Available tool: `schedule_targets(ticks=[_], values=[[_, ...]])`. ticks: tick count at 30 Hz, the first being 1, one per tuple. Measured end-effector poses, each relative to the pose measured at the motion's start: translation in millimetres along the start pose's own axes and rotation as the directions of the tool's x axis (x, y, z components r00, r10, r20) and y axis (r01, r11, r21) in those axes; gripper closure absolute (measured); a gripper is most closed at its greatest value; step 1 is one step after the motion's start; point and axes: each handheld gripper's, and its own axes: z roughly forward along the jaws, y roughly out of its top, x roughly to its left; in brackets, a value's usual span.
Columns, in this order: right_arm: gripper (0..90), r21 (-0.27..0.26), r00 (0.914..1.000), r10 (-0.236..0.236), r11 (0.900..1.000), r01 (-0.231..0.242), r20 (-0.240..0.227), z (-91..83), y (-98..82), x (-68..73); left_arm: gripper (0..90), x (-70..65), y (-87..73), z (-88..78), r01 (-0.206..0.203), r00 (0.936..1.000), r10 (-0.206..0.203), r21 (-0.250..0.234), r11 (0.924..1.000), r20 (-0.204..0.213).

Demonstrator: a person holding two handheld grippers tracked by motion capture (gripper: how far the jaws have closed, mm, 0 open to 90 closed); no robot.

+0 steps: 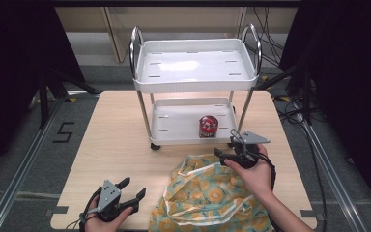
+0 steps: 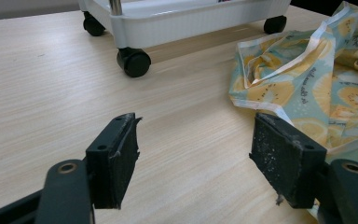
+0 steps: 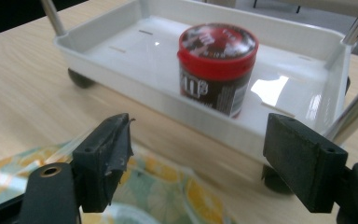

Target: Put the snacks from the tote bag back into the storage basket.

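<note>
Standing on the lower shelf of a small white cart [image 1: 193,82], a red-lidded can [image 1: 207,126] sits straight ahead of the right gripper [image 1: 227,154], whose jaws gape wide and hold nothing; the can lies beyond their tips, clear of both. A fruit-print bag [image 1: 210,195] sprawls on the table [image 1: 116,145] beneath that gripper. Near the table's front edge, the left gripper [image 1: 133,189] rests wide open and empty, the bag just beside it.
</note>
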Motion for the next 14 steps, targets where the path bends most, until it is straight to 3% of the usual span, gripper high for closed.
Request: schedule_targets(ticks=[2, 4, 6, 11, 14], values=[[24.2, -0.010, 0.9999, -0.002, 1.000, 0.002, -0.010, -3.3, -4.9, 0.7, 30.4, 0.0, 0.1, 0.9, -0.012, 0.9999, 0.012, -0.020, 0.9997, 0.010], [24.1, -0.022, 0.9998, -0.001, 1.000, 0.001, -0.021, -7.4, -9.5, 1.5, 30.2, -1.1, -0.1, 1.1, -0.001, 0.9999, 0.001, -0.019, 0.9998, 0.014], [23.8, -0.043, 0.9994, -0.011, 0.999, 0.010, -0.032, -8.6, -13.2, -0.2, 30.0, -0.8, 1.0, -0.7, -0.019, 0.9998, 0.019, -0.002, 0.9998, 0.009], [22.7, -0.044, 0.9991, -0.002, 0.999, 0.001, -0.042, -10.7, -25.2, -1.3, 29.7, -0.4, 0.6, 1.5, -0.009, 0.9998, 0.009, -0.023, 0.9997, 0.017], [22.3, -0.039, 0.9990, -0.005, 0.999, 0.003, -0.045, -11.6, -28.9, -1.8, 29.6, -0.3, 1.5, -0.1, -0.022, 0.9997, 0.022, -0.006, 0.9997, 0.011]])
